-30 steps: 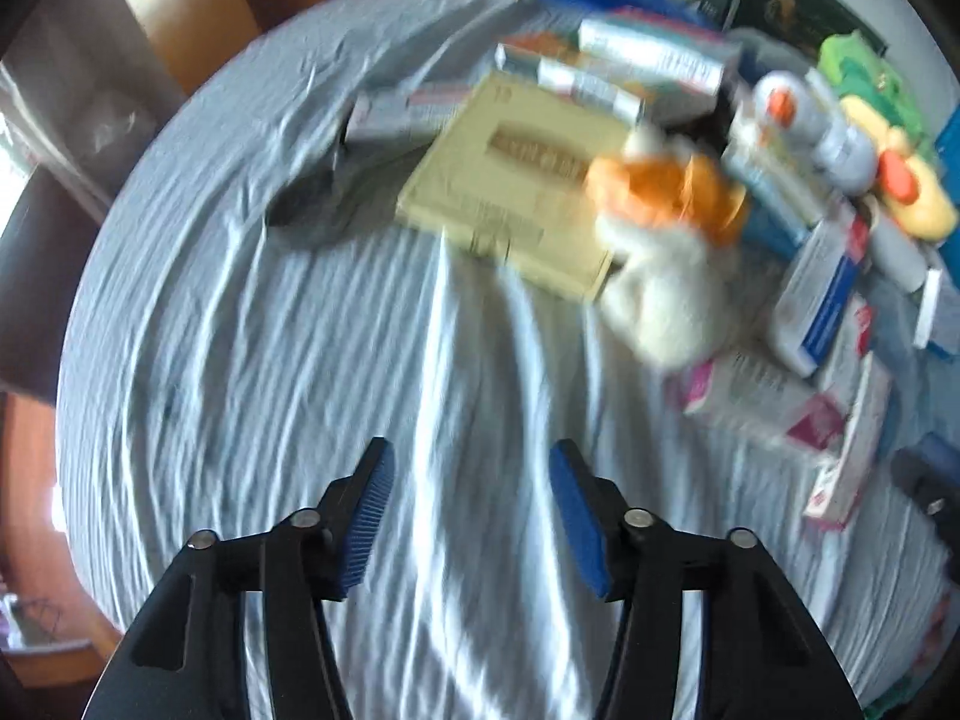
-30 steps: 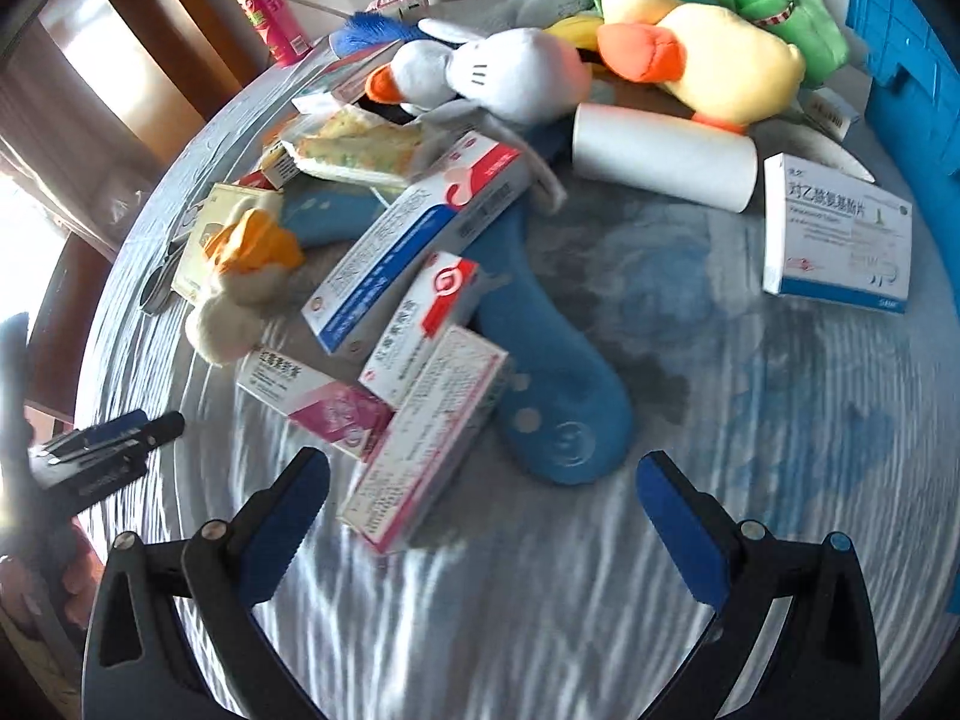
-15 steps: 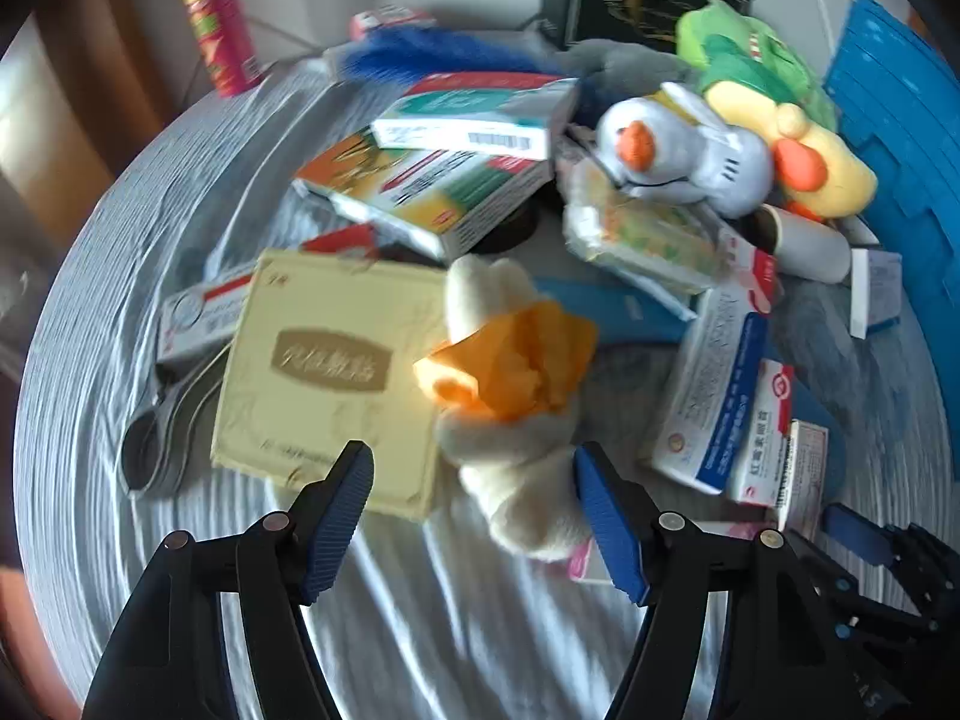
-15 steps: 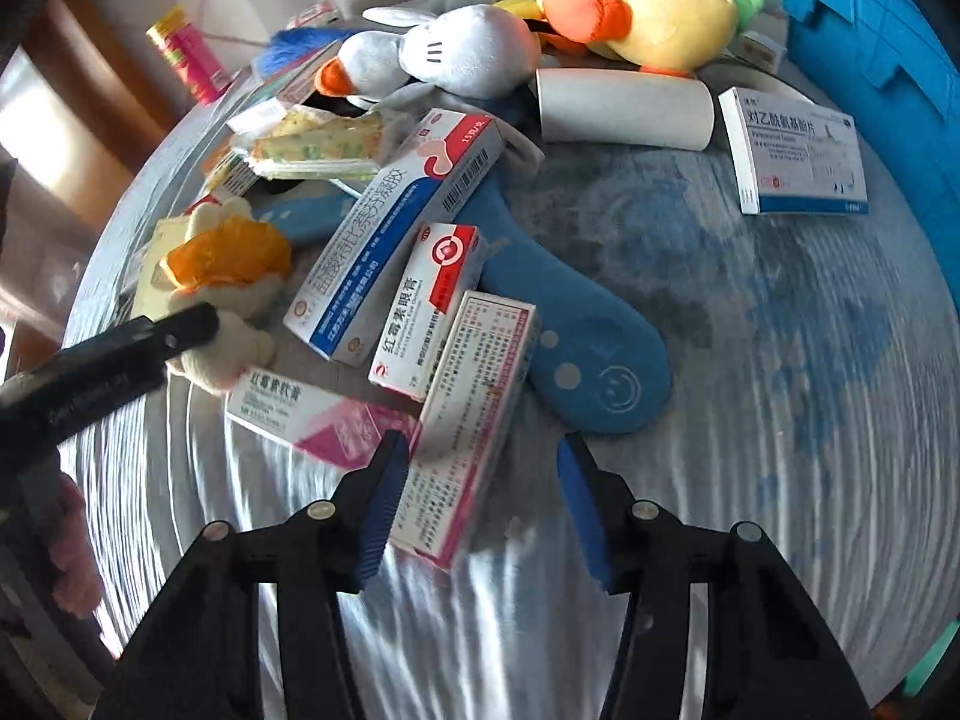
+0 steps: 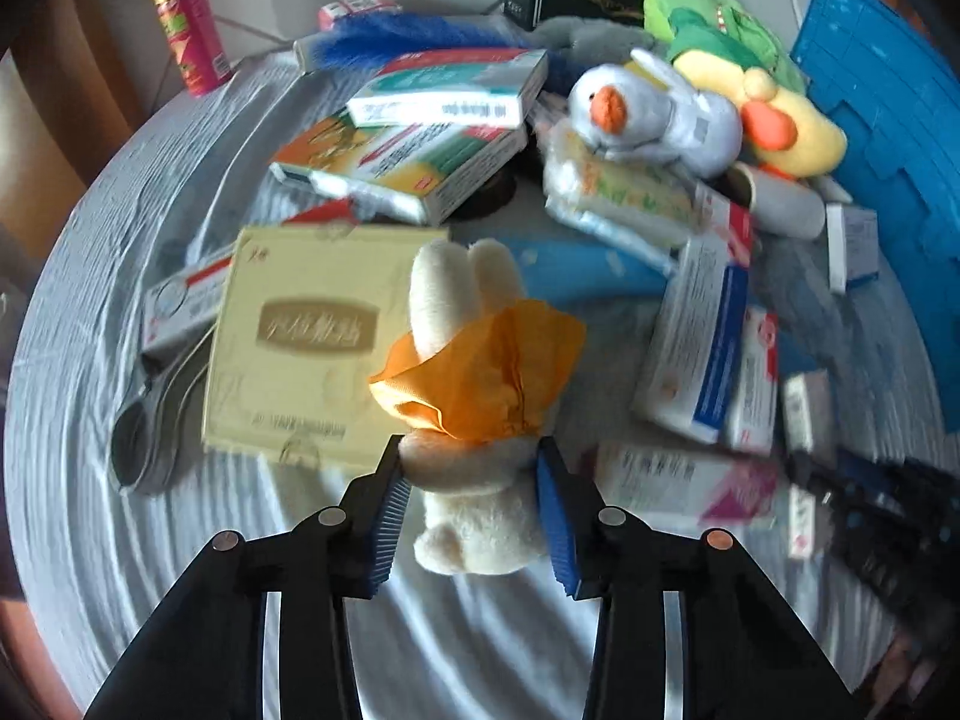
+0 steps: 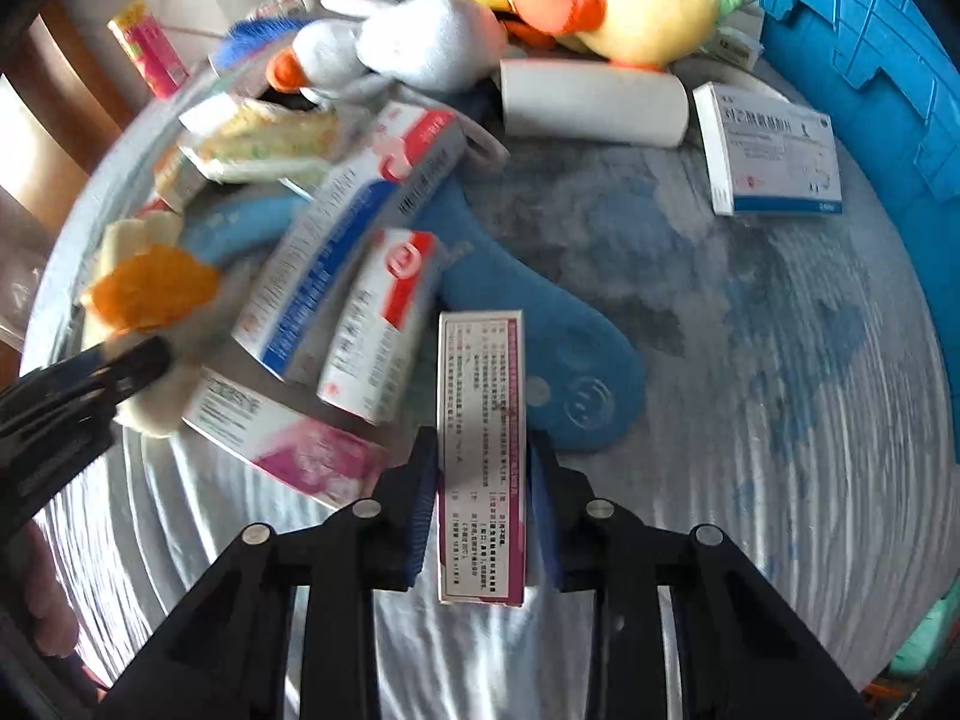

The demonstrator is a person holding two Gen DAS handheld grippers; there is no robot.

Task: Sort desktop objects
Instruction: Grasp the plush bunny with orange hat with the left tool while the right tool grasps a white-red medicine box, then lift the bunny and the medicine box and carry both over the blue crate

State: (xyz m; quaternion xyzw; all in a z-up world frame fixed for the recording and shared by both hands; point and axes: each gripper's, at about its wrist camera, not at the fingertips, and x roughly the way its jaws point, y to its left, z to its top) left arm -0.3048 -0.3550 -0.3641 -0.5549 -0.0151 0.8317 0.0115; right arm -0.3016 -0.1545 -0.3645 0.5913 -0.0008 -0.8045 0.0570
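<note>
Your left gripper [image 5: 474,501] is pinching the cream plush rabbit [image 5: 474,420], its jaws having just been closing on the body at six o'clock of the yellow box [image 5: 300,342]. Your right gripper [image 6: 483,510] is pinching the purple-edged medicine box [image 6: 482,450], jaws likewise just closing, at seven o'clock of the blue sock [image 6: 540,372].

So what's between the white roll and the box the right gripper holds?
In the right wrist view, only the blue sock lies between the white roll and the box in the right gripper.
</note>
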